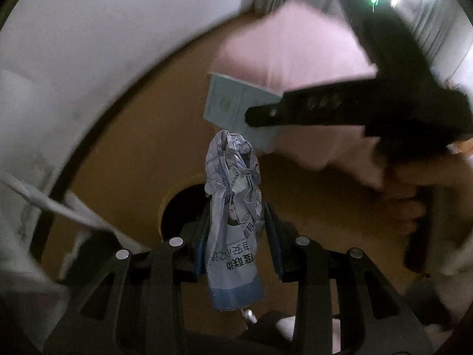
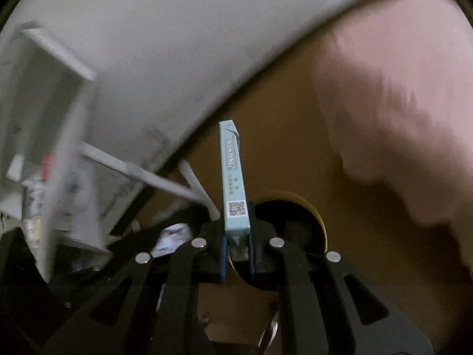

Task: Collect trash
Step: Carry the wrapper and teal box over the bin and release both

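Left wrist view: your left gripper was clamped on crumpled paper w/ right gripper clamped on a blue box, both over the brown floor.

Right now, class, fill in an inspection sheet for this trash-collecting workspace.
Surface: brown cardboard with a round hole.
Job's things: crumpled printed wrapper; light-blue flat box.
Clutter: pink cloth lying on the cardboard.
Grippers: left hand-held gripper shut on the wrapper; right hand-held gripper shut on the box.
Cables: nothing seen.
Surroundings: white wall; white frame, blurred.
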